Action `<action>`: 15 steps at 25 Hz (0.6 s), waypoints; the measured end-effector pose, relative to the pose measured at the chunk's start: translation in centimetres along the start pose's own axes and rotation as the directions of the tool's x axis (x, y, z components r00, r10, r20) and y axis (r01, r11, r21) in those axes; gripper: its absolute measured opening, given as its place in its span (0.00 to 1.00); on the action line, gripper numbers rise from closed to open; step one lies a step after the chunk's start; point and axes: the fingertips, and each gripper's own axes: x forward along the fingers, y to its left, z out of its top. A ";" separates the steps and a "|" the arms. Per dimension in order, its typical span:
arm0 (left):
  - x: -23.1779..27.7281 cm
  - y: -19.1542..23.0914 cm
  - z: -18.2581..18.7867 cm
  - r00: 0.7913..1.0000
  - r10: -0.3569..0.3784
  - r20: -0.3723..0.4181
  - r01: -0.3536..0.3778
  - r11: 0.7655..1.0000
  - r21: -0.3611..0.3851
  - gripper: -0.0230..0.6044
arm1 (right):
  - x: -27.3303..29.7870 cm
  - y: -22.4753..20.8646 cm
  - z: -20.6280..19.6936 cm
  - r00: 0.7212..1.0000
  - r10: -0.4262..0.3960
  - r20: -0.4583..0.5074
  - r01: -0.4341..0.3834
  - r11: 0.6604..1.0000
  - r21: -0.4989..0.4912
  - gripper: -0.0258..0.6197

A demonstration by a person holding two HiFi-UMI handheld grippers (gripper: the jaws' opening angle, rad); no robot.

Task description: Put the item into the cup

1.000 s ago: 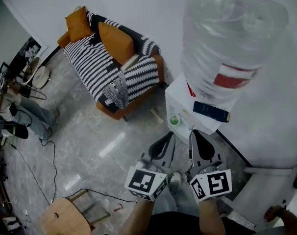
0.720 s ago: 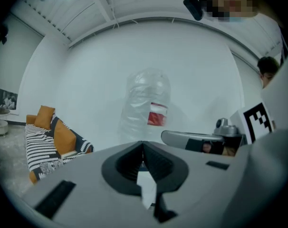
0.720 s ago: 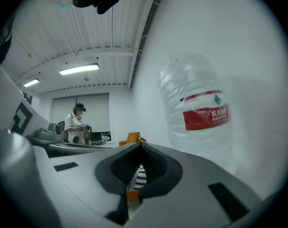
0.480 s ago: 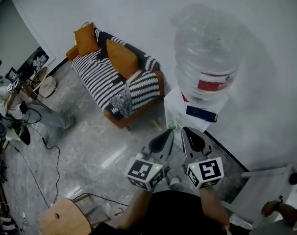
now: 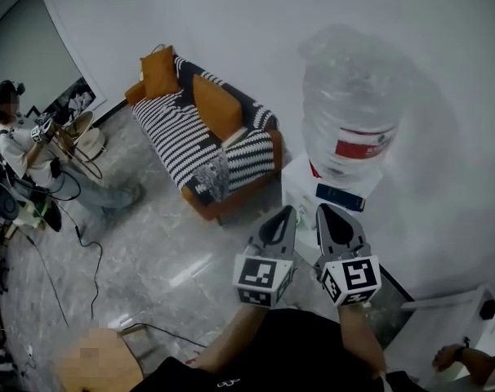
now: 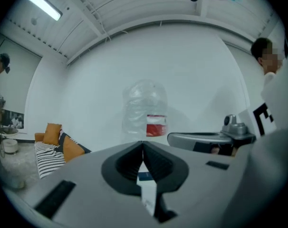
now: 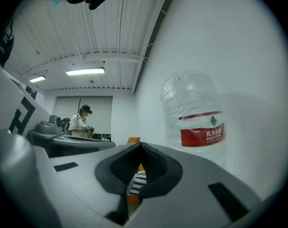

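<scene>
Both grippers are held side by side in front of a water dispenser (image 5: 303,193) topped by a big clear bottle (image 5: 350,109) with a red label. My left gripper (image 5: 287,213) is shut with nothing between its jaws, which meet at one line in the left gripper view (image 6: 143,144). My right gripper (image 5: 323,211) is likewise shut and empty, its jaws pressed together (image 7: 141,145). The bottle (image 6: 146,110) stands ahead of the left gripper and to the right of the right one (image 7: 196,120). No cup or loose item shows in any view.
A striped sofa (image 5: 202,149) with orange cushions stands by the wall to the left. A person (image 5: 23,137) sits at a small table at the far left, with cables on the marble floor (image 5: 149,243). A white frame (image 5: 443,317) is at the lower right.
The view has drawn back from the dispenser, so the bottle looks smaller and farther. Both grippers stay shut and side by side, shifted slightly right in the picture.
</scene>
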 end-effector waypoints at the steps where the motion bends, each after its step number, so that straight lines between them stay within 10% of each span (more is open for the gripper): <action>1: 0.1 0.0 -0.2 1.000 0.010 -0.015 -0.009 1.000 0.010 0.06 | 0.0 0.1 -0.1 1.000 0.004 -0.005 -0.004 1.000 -0.001 0.05; 15: 0.6 -0.6 -0.7 1.000 -0.004 -0.019 0.004 1.000 0.027 0.06 | 0.1 0.7 -1.1 0.999 0.036 -0.039 -0.037 0.999 -0.017 0.05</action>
